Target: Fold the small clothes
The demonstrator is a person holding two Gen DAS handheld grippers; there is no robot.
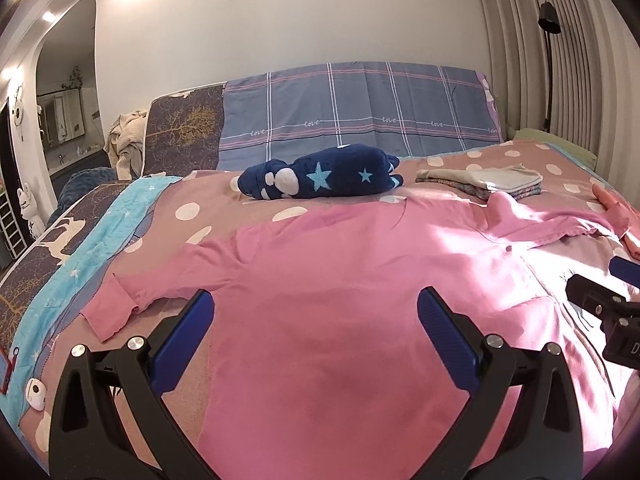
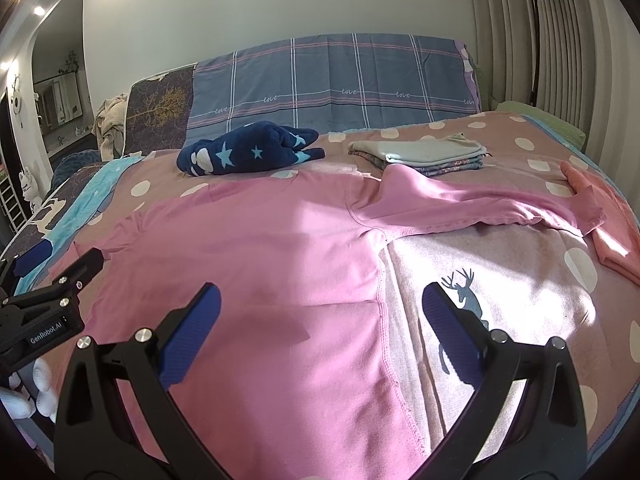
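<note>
Both grippers' jaws apart over pink shirt (image 1: 340,280), its near hem hidden behind them.

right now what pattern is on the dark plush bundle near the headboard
Navy plush bundle with light blue stars and white blobs; clearest in the left wrist view.

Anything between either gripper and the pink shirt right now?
Nothing visible. The pink long-sleeve shirt lies spread flat on the polka-dot bedspread, directly under both open grippers: left gripper and right gripper. The navy star plush and folded stack sit beyond it, clear.
</note>
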